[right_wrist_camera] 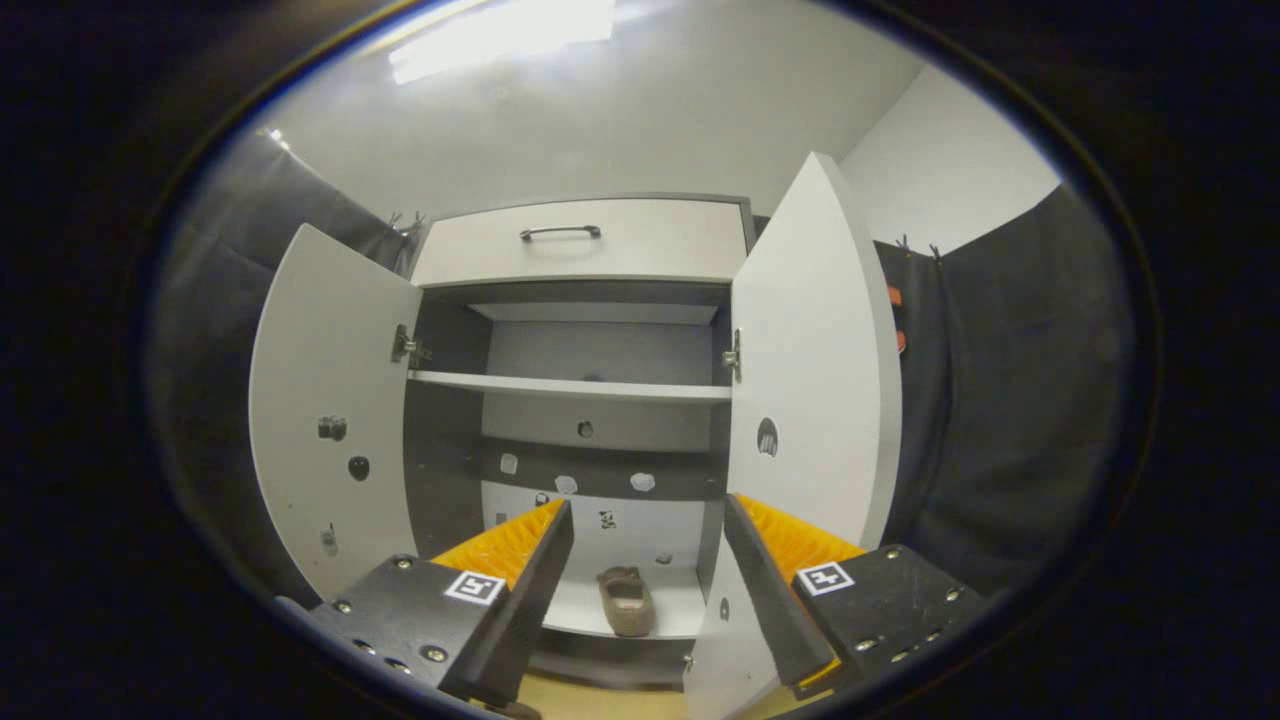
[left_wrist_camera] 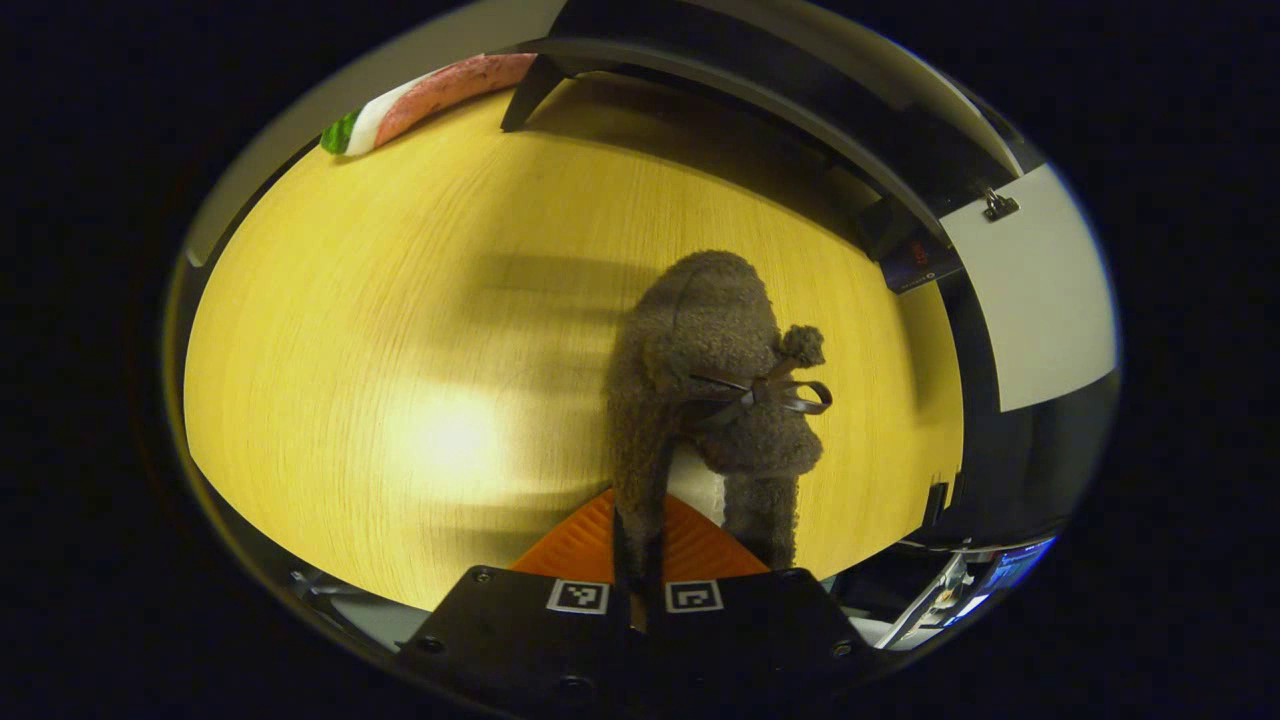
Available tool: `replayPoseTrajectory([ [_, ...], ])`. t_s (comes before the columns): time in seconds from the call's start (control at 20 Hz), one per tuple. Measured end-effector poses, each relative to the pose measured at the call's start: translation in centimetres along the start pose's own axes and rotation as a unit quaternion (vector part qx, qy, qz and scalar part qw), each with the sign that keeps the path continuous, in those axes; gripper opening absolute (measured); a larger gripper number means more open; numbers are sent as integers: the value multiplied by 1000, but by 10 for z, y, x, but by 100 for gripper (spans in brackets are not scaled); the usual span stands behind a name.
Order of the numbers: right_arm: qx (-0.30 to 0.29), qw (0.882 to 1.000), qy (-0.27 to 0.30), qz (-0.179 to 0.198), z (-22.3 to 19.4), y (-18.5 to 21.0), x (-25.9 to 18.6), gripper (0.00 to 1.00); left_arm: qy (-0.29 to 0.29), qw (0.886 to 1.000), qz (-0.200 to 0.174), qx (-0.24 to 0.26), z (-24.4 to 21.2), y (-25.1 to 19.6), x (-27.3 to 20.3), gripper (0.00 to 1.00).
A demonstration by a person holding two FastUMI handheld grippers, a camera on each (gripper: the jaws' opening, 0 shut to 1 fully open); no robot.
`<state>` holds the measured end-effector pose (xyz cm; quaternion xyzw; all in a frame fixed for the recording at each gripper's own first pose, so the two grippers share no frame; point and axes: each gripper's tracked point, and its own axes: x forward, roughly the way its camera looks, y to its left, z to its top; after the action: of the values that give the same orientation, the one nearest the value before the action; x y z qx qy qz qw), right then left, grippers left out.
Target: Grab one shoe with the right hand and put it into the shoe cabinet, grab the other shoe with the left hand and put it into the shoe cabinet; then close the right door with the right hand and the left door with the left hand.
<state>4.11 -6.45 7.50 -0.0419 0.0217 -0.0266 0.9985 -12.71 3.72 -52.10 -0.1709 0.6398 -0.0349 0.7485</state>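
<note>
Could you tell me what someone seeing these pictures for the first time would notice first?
In the left gripper view, a fuzzy brown shoe with a ribbon bow hangs clamped in the left gripper above the yellow wooden floor. In the right gripper view, the white shoe cabinet stands with both doors wide open, one shoe already on its bottom shelf, framed by the open right gripper.

Left gripper view: warm and dim; a bright glare patch on the wooden floor (left_wrist_camera: 450,440); soft, motion-smeared shadows; the fuzzy shoe (left_wrist_camera: 715,400) slightly blurred; strong fisheye bending at the edges. Right gripper view: brighter, cooler; ceiling light (right_wrist_camera: 500,30) overexposed; cabinet (right_wrist_camera: 590,400) interior shadowed.
</note>
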Motion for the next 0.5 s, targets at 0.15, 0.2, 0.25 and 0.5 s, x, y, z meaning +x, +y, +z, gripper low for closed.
replayPoseTrajectory([
  [0.15, 1, 1000, 0, -2, -3, -3, -1, 91, -14, 1000, 5, 25, 15, 0, -12, 2],
  [0.2, 1, 1000, 0, -3, -4, -4, -2, 91, -23, 999, -2, 27, 24, -2, -20, 2],
  [0.25, 1, 1000, 0, -3, -3, -5, -3, 91, -35, 999, -12, 27, 34, -6, -29, 1],
  [0.5, 5, 1000, -5, -3, 2, -8, -12, 91, -127, 989, -47, 65, 106, -60, -92, 2],
])
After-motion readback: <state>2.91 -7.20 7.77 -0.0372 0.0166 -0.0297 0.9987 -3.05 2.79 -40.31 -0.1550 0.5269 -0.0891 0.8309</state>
